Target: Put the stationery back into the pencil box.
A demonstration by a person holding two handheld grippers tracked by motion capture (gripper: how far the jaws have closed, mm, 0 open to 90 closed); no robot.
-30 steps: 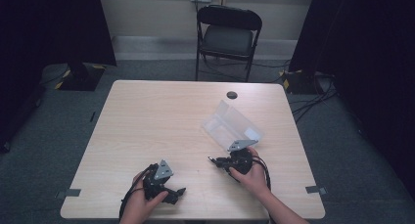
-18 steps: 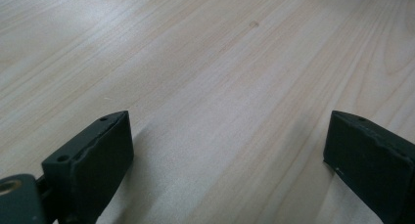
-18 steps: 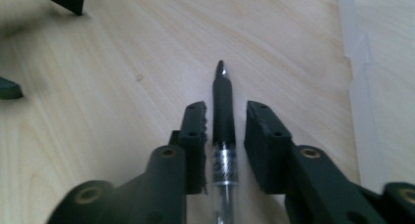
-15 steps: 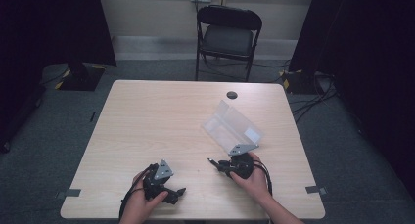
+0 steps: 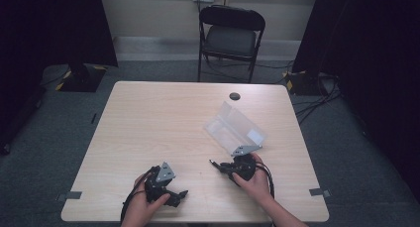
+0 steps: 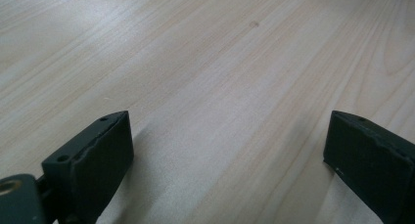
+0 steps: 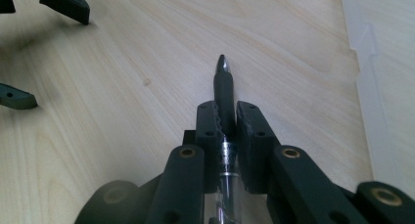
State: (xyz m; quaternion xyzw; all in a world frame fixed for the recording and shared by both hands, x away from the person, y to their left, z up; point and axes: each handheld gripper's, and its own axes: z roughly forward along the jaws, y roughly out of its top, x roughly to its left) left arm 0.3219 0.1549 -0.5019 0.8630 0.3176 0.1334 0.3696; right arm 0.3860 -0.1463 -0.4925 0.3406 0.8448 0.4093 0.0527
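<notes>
Right gripper clenched on black-gripped clear-barrel pen, tip forward, just beside clear plastic case, probably for stowing. Left gripper released, idle, further from case.

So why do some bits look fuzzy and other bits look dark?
In the right gripper view, the near links of the right gripper blur, while the black-grip pen with a clear barrel looks sharp. In the left gripper view, the left gripper casts a soft shadow on the pale wooden table. In the high view, the room's sides sink into darkness around the clear plastic case.
</notes>
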